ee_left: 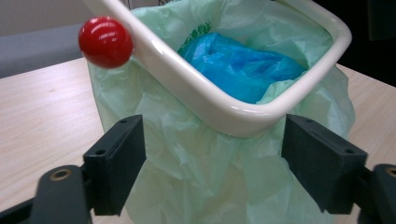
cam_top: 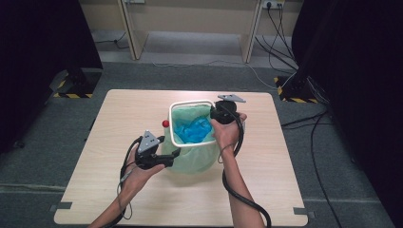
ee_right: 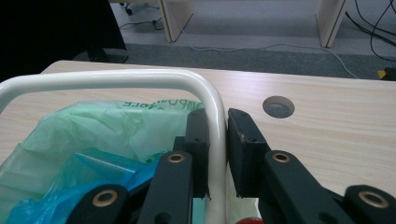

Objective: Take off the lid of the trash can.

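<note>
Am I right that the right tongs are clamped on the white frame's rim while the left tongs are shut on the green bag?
Not quite. The left tongs stand open around the green bag, as the left gripper view shows. The right tongs do clamp the white frame.

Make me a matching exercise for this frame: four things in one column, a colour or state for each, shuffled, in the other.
Things:
1. red ball
2. blue bag
3. left hand-held gripper
4. right hand-held gripper

States:
A. shut on the white frame
B. lying inside the green bag
C. open, jaws either side of the green bag
D. sitting at the outside of the frame's rim

Pairs: 1-D, 2-B, 3-C, 4-A
</note>
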